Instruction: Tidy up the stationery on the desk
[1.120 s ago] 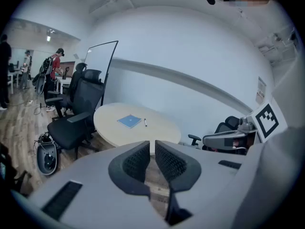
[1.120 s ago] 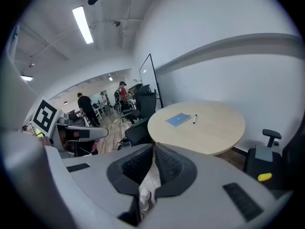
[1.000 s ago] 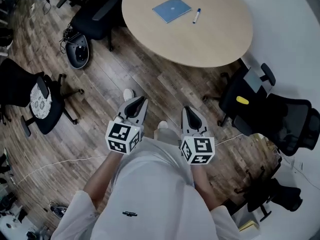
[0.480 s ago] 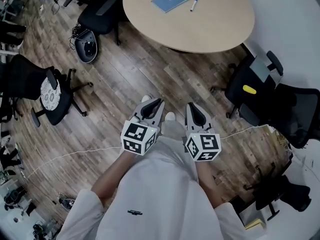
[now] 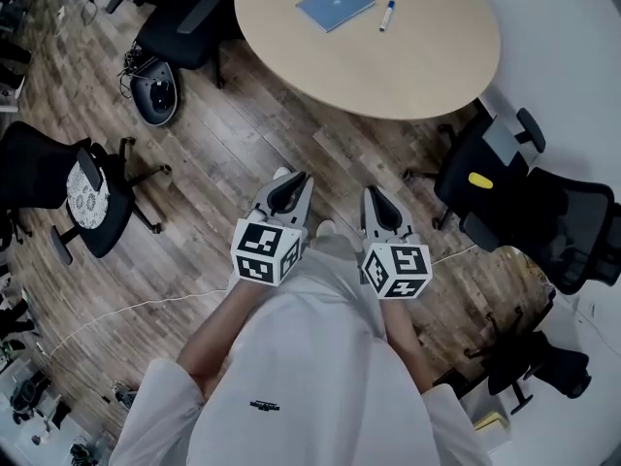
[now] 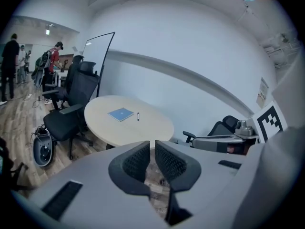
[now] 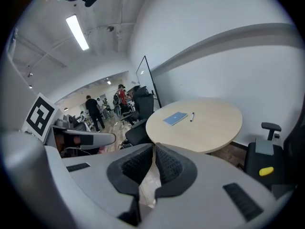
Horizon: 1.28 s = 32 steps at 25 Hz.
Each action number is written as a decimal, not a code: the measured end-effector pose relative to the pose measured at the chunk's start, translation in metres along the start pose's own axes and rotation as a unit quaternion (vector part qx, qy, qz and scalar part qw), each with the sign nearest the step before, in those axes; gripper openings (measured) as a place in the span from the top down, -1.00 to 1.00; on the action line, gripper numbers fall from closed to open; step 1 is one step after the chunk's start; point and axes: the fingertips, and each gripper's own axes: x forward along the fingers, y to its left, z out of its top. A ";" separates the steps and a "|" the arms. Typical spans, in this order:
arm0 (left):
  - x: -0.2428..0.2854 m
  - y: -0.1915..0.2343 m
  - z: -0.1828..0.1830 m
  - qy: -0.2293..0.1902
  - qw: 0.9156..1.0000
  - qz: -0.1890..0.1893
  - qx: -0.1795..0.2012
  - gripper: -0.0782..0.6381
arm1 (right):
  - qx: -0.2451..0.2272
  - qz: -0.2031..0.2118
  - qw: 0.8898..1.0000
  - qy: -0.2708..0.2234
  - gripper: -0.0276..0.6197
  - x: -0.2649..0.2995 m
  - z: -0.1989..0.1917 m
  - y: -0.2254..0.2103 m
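Note:
A round beige table [image 5: 408,66] stands ahead with a blue notebook [image 5: 334,4] and a white marker with a blue cap [image 5: 386,15] lying on it. Both show again in the left gripper view as the notebook [image 6: 120,114] and marker [image 6: 138,116], and in the right gripper view as the notebook [image 7: 175,118] and marker [image 7: 192,116]. My left gripper [image 5: 289,190] and right gripper [image 5: 376,202] are held close to my body, well short of the table. Each has its jaws together with nothing between them.
Black office chairs stand round the table: one at the far left [image 5: 189,22], one at the left [image 5: 68,187], two at the right [image 5: 524,202]. A round black device [image 5: 153,100] lies on the wooden floor. A white cable [image 5: 116,309] crosses the floor. People stand far off [image 6: 9,66].
The view has shifted slightly; the table sits a little further right in the head view. Both grippers stay together near my body, jaws unchanged.

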 end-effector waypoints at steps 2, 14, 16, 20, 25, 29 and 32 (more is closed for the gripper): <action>0.013 0.022 0.024 0.007 1.000 -0.030 0.003 0.65 | 0.001 -0.016 1.000 -0.002 0.78 0.023 0.020 0.005; 0.065 0.123 0.110 0.024 0.996 -0.082 0.031 0.65 | 0.035 -0.078 0.996 -0.023 0.78 0.124 0.096 0.007; 0.082 0.127 0.117 0.030 0.995 -0.085 0.036 0.65 | 0.034 -0.079 0.996 -0.023 0.78 0.138 0.107 -0.005; 0.121 0.127 0.132 0.041 0.994 -0.092 0.042 0.65 | 0.035 -0.076 0.996 -0.020 0.78 0.168 0.127 -0.032; 0.180 0.121 0.158 0.053 0.994 -0.084 0.036 0.65 | 0.029 -0.057 0.998 -0.007 0.78 0.209 0.155 -0.080; 0.230 0.121 0.187 0.057 0.996 -0.053 0.043 0.65 | 0.031 -0.040 0.999 0.003 0.78 0.244 0.183 -0.124; 0.265 0.119 0.202 0.066 0.996 -0.043 0.041 0.65 | 0.031 -0.023 0.999 0.008 0.78 0.269 0.204 -0.153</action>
